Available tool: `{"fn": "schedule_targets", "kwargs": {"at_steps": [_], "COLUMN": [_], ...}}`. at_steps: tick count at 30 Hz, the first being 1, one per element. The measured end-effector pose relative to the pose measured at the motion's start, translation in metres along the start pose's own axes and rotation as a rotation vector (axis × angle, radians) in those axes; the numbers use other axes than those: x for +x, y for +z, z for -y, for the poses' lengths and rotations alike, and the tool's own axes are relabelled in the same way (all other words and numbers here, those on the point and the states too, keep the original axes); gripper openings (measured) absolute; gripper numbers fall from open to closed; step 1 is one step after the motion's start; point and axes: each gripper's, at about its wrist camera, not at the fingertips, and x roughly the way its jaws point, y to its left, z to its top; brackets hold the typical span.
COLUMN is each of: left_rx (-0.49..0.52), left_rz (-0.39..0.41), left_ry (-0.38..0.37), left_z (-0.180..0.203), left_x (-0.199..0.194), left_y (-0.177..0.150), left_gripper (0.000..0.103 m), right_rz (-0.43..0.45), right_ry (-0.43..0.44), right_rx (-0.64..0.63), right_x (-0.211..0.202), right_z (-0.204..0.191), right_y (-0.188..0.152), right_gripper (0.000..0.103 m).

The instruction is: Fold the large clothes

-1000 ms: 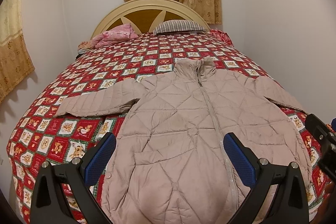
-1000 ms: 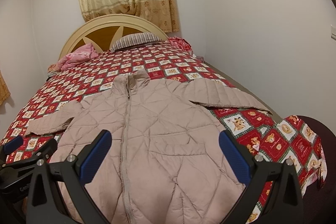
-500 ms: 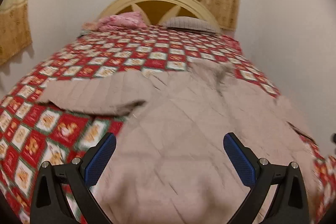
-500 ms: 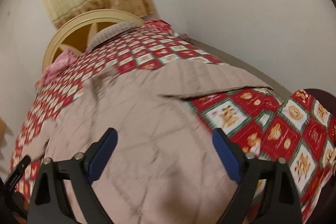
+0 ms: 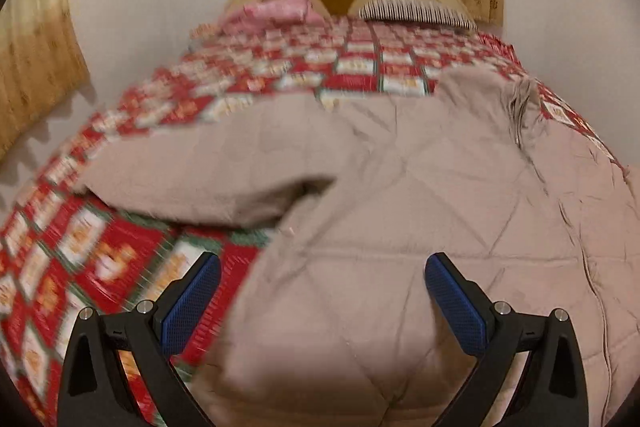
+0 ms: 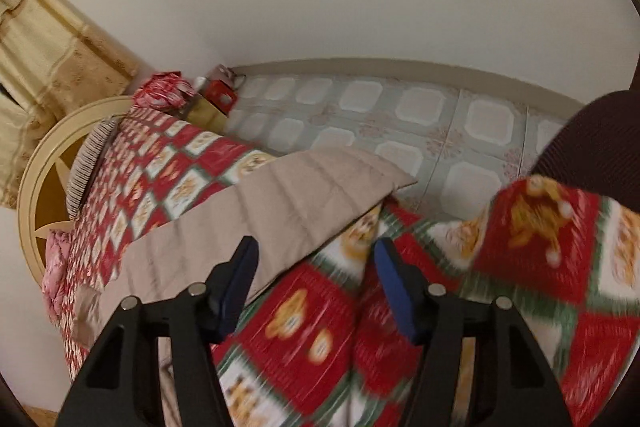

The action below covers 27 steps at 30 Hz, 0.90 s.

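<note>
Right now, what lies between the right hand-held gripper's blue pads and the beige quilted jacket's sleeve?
Only red checked bedspread, seen in the right wrist view; sleeve untouched.

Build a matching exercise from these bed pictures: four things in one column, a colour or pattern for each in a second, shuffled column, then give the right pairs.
Things:
1. jacket
2. bedspread
3. pillow by the headboard
4. finger pads

Colours or patterns:
A. blue
B. plain beige, quilted
C. thin dark and light stripes
D. red squares with cartoon bears

Pairs: 1-B, 2-D, 3-C, 4-A
</note>
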Motion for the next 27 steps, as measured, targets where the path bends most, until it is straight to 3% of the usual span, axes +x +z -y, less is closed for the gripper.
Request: {"fn": "schedule_targets", "kwargs": {"at_steps": [7,13,17,18,20,23,27], "left_rx": [-0.196,-0.162,-0.154,-0.153,-0.151,-0.148,-0.151], "left_rz": [-0.129,-0.136,-0.134,-0.135,-0.136,-0.137,-0.136], "left_ry": [-0.098,-0.054,-0.044,-0.042,-0.039,-0.036,-0.039], "left_z": [-0.025,-0.013,-0.013,-0.013,-0.013,-0.013,-0.012], "left_x": [0.030,0.032,0.034,0.034,0.034,0.034,0.035], "left_y": [-0.008,-0.008,-0.007,-0.007,-0.008,-0.008,-0.007], "left_gripper": [0.102,0.102,0.102,0.102,0.102,0.102,0.102], "right_rz": [-0.087,-0.114,-0.075,-0.069,-0.059,-0.013,0.105], "right_ry": [-0.084,-0.116,-0.070,-0.054,-0.031,0.024,0.052], "right_rx": [0.061,0.143,0.231,0.256,0.278,0.302,0.164], "right_x": [0.044,0.084,0.101,0.105,0.107,0.097,0.060], "right_z": [0.013,0.031,0.040,0.044,0.052,0.055,0.030], "right_y": [0.013,0.032,0.038,0.038,0.037,0.038,0.047], "right_gripper": [0.065,0.067,0.069,0.067,0.037,0.013,0.011]}}
